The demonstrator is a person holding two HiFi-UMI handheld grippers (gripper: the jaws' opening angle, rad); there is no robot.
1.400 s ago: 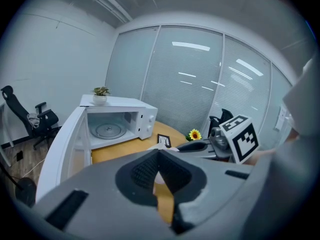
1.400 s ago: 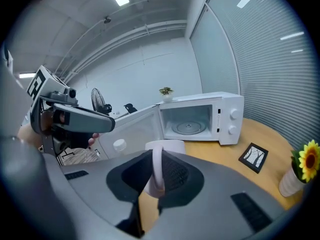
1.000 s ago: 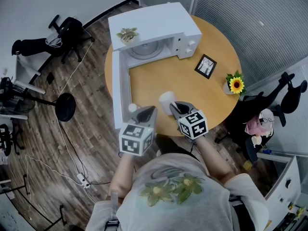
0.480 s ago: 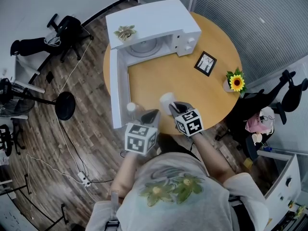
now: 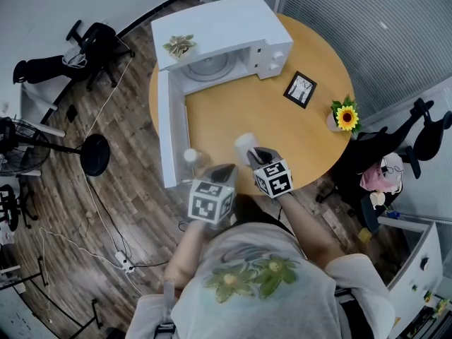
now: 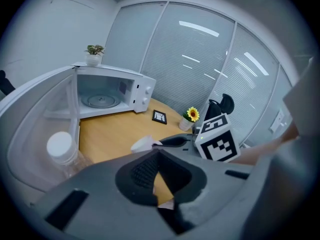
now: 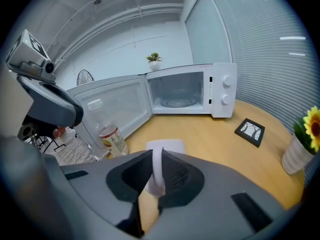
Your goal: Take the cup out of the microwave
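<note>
The white cup (image 5: 245,145) is out of the microwave (image 5: 233,27), toward the table's (image 5: 233,119) 6 o'clock edge, at 11 o'clock of the right hand-held gripper (image 5: 258,155) — which pinches its wall. One cup, one microwave and one bottle (image 5: 191,157), which stands at the cup's 9 o'clock. The left hand-held gripper (image 5: 224,169) is pressed together, empty. Only the right gripper view shows the bottle's label.

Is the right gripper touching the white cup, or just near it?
Touching. The right gripper view shows the cup with its wall pinched between the two jaws of the right gripper.
</note>
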